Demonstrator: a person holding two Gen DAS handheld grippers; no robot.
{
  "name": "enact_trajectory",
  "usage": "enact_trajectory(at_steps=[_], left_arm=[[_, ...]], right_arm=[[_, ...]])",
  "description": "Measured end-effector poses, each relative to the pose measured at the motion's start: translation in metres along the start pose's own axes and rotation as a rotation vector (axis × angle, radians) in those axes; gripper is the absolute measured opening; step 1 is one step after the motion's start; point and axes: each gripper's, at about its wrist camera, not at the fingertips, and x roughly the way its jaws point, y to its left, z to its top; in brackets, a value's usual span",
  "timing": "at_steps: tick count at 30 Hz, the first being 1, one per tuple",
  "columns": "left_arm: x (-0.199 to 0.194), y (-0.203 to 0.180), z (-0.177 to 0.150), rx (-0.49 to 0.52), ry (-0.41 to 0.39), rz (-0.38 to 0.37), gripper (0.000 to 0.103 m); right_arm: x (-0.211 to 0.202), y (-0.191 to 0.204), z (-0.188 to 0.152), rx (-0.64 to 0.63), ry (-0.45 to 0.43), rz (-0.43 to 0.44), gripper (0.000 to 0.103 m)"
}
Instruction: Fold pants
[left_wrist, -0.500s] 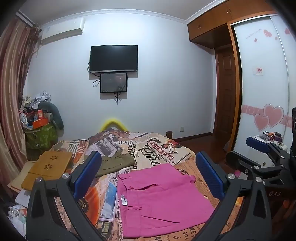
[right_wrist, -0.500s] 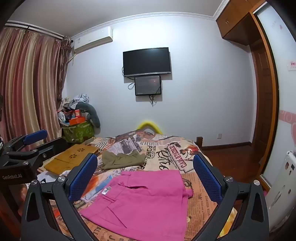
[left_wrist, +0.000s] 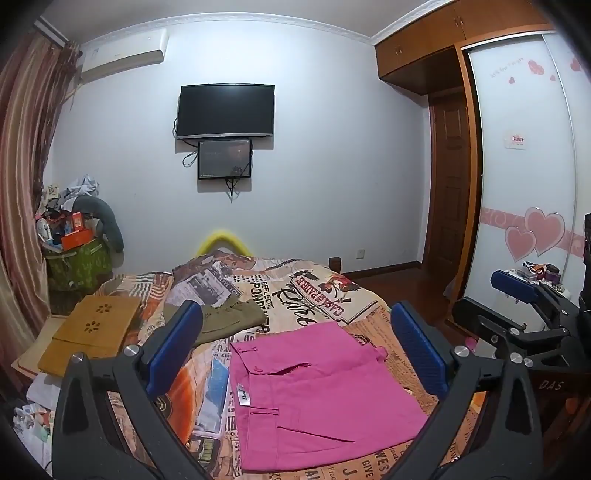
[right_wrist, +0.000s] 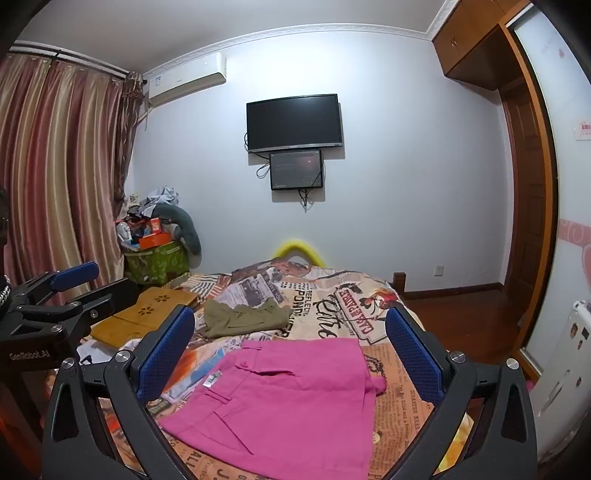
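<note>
Lying flat on the printed bedspread (left_wrist: 317, 295), the folded pink pants (left_wrist: 317, 391) run lengthwise away from me, waistband toward the left side. Both the left gripper (left_wrist: 295, 350) and right gripper (right_wrist: 290, 354) hover above, jaws spread wide, holding nothing.

The left gripper (left_wrist: 295, 354), a black two-finger clamp with blue ribbed pads (left_wrist: 175, 347), is held with its jaws spread as wide as they go, nothing between them. It points forward and tips slightly downward. Its black arms angle up from the lower corners of its own view.

The right gripper (right_wrist: 290, 354), of the same black frame and blue pads (right_wrist: 413, 354), also stands fully open with nothing gripped, tilted gently down.

The two tools are held side by side: the right one shows off the left tool's right flank (left_wrist: 524, 317), and the left one off the right tool's left flank (right_wrist: 55, 299).
</note>
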Motion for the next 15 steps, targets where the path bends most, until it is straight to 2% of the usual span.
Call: enact_trajectory(at_steps=[15], left_arm=[[0.0018,-0.0001,-0.0011,0.001,-0.009,0.011,0.103]], right_arm=[[0.0001,0.0019,-0.0010,-0.005,-0.001,0.001,0.103]])
